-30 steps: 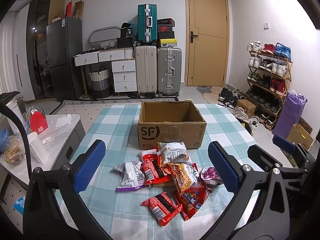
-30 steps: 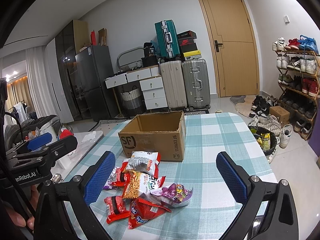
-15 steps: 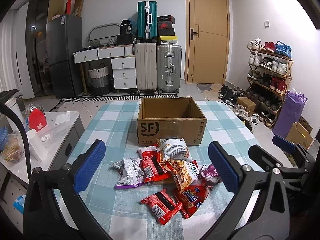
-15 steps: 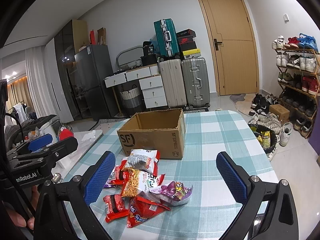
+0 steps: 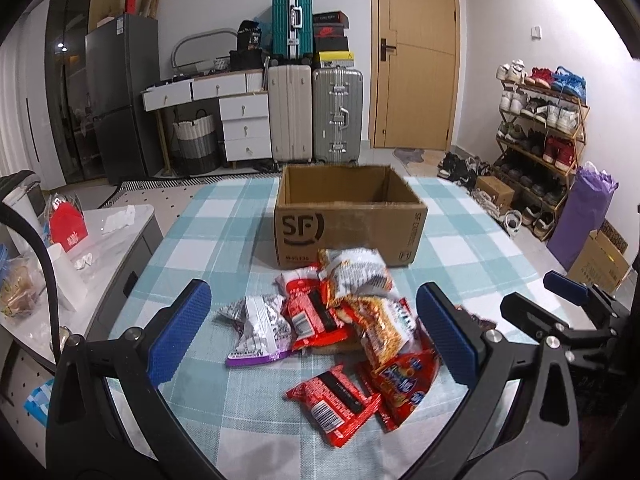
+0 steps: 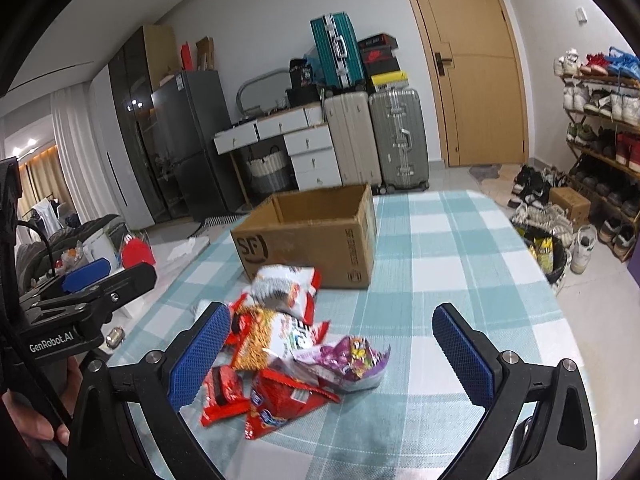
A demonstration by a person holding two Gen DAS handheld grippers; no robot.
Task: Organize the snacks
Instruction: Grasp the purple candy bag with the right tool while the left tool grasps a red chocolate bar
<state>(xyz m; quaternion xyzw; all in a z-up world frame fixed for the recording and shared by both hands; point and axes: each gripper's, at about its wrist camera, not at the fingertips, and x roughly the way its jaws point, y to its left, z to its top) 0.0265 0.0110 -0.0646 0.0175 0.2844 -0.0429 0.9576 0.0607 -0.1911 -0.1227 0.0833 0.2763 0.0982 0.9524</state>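
Observation:
A pile of snack packets (image 5: pixel 352 328) lies on the checked tablecloth (image 5: pixel 208 240) in front of an open, empty cardboard box (image 5: pixel 348 216) marked SF. The pile holds red packets (image 5: pixel 332 400), an orange noodle packet (image 5: pixel 384 328), a silver-purple packet (image 5: pixel 256 328) and a purple packet (image 6: pixel 352 360). My left gripper (image 5: pixel 312 336) is open and empty, above the pile's near side. My right gripper (image 6: pixel 332 356) is open and empty, above the pile's right part. The box also shows in the right wrist view (image 6: pixel 312 236).
A low white side table (image 5: pixel 80 248) with a red bag and clutter stands left of the table. Suitcases (image 5: pixel 312 116), drawers and a fridge line the back wall. A shoe rack (image 5: pixel 540 136) and a purple bag (image 5: pixel 580 216) stand at the right.
Both grippers have come closer to the snack pile and the box; the pile now fills more of each view. Both stay open. Nothing was taken hold of.

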